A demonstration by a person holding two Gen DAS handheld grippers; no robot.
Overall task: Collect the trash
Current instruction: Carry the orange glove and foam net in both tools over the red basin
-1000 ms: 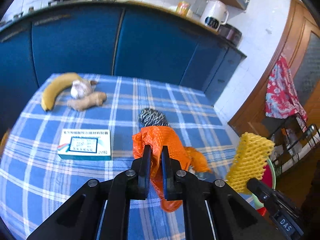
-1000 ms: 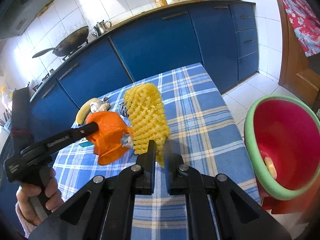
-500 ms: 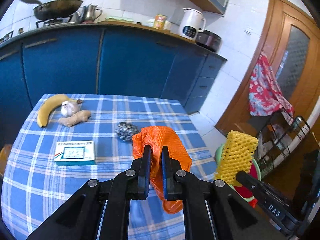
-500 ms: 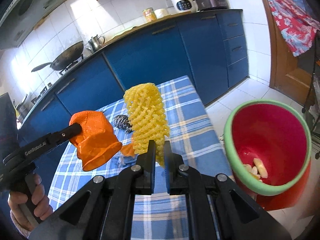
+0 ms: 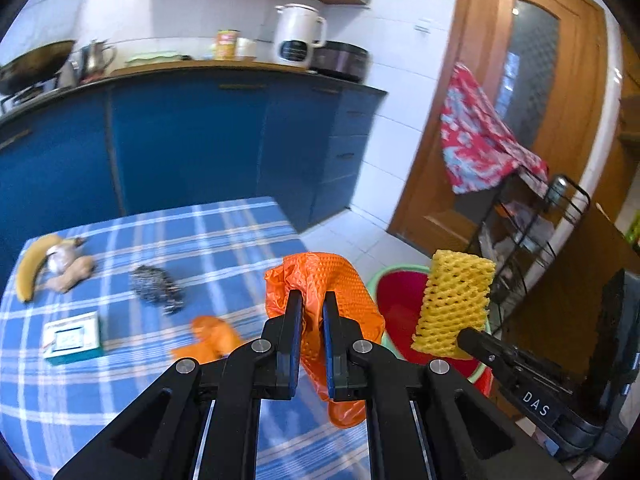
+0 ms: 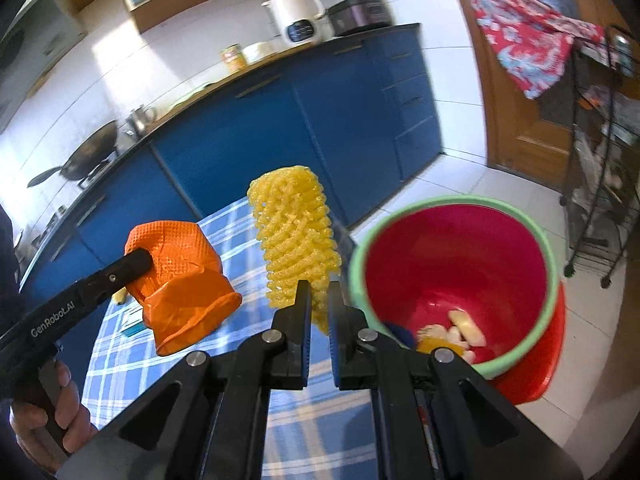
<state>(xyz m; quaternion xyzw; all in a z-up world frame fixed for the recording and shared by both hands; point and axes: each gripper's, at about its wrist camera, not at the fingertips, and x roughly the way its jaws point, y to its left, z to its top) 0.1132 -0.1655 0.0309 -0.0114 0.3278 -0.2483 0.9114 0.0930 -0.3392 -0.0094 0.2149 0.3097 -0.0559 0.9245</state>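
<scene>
My left gripper [image 5: 310,300] is shut on an orange foam net sleeve [image 5: 340,280], held in the air over the table's right edge. In the right wrist view that orange sleeve [image 6: 180,276] hangs at the left. My right gripper [image 6: 319,294] is shut on a yellow foam net sleeve [image 6: 296,236], upright beside the bin. The yellow sleeve [image 5: 454,304] also shows at the right of the left wrist view. A red bin with a green rim [image 6: 540,240] stands on the floor just right of the table, with scraps at its bottom.
On the blue checked tablecloth [image 5: 224,240] lie a banana [image 5: 28,268], garlic and ginger [image 5: 70,270], a steel scourer [image 5: 156,286], a small box [image 5: 72,338] and an orange scrap [image 5: 212,336]. Blue cabinets [image 5: 180,140] stand behind, a wire rack [image 5: 532,232] at the right.
Both grippers have swung right with their sleeves, from over the table toward the red bin. The bin now fills more of the right wrist view.
</scene>
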